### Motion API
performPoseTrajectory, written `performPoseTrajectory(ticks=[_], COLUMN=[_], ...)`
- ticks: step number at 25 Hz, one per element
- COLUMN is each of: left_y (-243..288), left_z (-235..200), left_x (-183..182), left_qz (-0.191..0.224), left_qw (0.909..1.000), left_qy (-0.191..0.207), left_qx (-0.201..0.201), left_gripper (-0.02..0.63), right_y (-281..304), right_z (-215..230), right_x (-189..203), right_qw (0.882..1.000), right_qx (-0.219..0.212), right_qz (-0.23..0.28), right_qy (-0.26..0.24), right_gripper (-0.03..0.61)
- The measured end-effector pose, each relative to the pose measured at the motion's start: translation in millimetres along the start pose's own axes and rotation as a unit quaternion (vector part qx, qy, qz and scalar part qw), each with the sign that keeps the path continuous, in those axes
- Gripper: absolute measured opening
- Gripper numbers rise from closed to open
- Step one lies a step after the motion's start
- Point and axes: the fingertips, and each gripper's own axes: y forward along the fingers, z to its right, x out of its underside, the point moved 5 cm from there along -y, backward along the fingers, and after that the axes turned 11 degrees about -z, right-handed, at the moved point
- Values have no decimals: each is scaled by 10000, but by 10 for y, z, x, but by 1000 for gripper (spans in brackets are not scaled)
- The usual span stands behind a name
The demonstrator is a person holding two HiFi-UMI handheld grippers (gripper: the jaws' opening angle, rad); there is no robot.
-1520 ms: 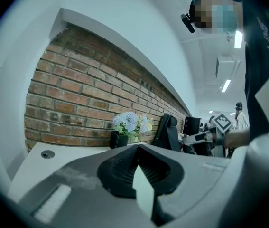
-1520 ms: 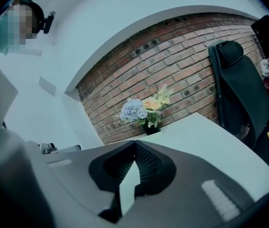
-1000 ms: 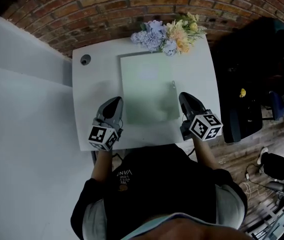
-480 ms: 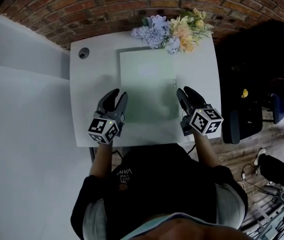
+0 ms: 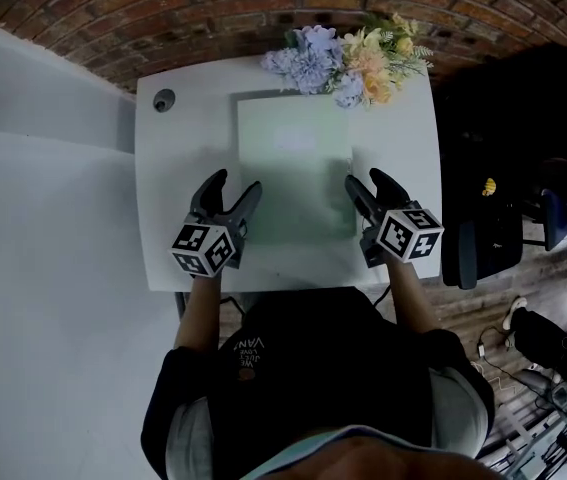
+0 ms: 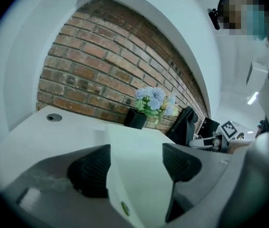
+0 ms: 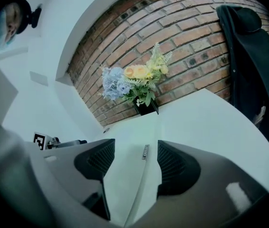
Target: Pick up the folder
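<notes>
- The left gripper (image 6: 136, 161) jaws are seen spread, having just been opening; the left edge of the folder (image 5: 293, 163) lies between them, unpinched.
- The right gripper (image 7: 135, 159) jaws are likewise spread after opening, with the folder's right edge and its metal clip (image 7: 145, 151) between them, not clamped.
- The pale green folder is laid flat on the table (image 5: 178, 178), with flowers (image 5: 348, 58) at its twelve o'clock and a grommet (image 5: 164, 100) at ten.

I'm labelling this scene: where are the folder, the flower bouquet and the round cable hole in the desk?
folder (image 5: 293, 163), head view, middle of its cover.
flower bouquet (image 5: 348, 60), head view, centre of the blooms.
cable hole (image 5: 164, 100), head view, its round cap.
</notes>
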Motion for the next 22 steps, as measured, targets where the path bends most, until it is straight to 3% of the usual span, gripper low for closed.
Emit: performPoseTrajectory(ticks=[7, 15, 22], left_y=[148, 305, 442], left_z=[-113, -228, -228], left_x=[110, 246, 364], left_qz=[-241, -655, -1036], left_qw=[9980, 9939, 9871], left_qy=[-557, -874, -1158], left_qx=[185, 155, 376], left_gripper=[396, 425, 426], right_y=[173, 360, 489], right_z=[102, 194, 240], right_x=[54, 145, 215], right_qw=[9995, 9969, 9935], right_qx=[61, -141, -315], right_qz=[-281, -721, -921], right_qy=[-103, 291, 582], right_gripper=[296, 376, 391])
